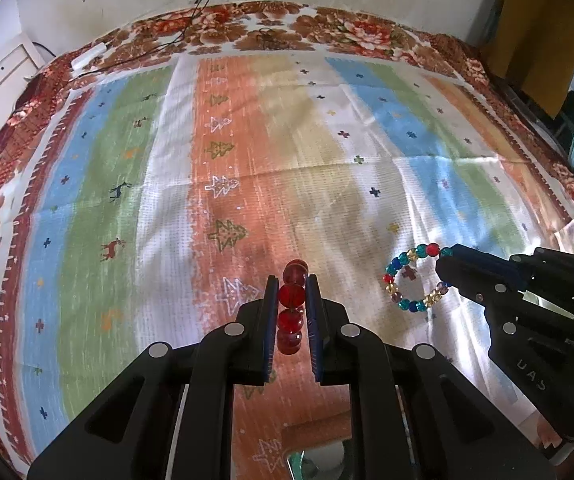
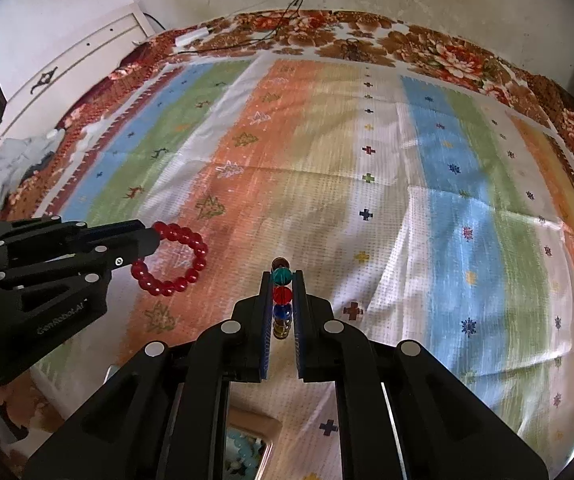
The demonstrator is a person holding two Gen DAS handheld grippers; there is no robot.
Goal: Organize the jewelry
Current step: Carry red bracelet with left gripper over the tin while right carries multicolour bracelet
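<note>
Both lifted clear of bedspread (image 1: 247,140) for sorting: left hand-held gripper (image 1: 293,296) clamped on red bracelet (image 2: 179,258), right hand-held gripper (image 2: 282,292) clamped on multicolour bracelet (image 1: 411,280); 2 kept apart, no tangle.

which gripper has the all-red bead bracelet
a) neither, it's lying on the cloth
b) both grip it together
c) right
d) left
d: the left gripper is clamped on the red bracelet, while the right gripper is shut on the multicoloured bracelet, each held above the striped cloth.
</note>
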